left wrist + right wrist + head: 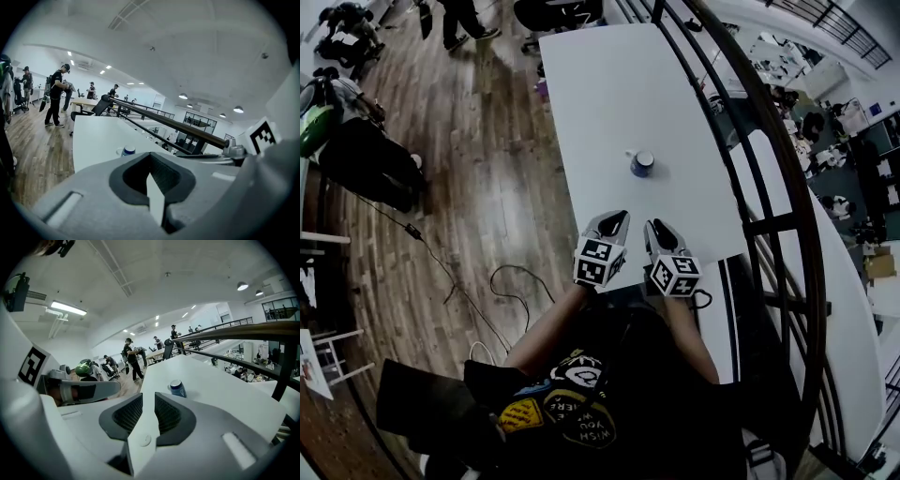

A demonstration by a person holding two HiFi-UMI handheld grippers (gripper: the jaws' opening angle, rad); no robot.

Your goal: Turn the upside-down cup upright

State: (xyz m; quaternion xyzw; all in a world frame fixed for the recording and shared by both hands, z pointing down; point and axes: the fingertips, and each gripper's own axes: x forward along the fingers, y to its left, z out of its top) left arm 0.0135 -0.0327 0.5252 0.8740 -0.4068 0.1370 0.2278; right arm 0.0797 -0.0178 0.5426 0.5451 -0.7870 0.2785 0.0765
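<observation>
**Q:** Cup [642, 164] count on the white table [609, 84]?

**A:** One. It is blue with a white handle and stands alone at mid-table, well ahead of both my grippers. Which end faces up, I cannot tell.

**Q:** And the grippers?

**A:** Two, side by side over the table's near edge. My left gripper [617, 221] has its jaws pressed together, holding nothing. My right gripper [659, 230] shows a narrow gap between its jaws, with nothing in it. Neither touches the cup.
</observation>
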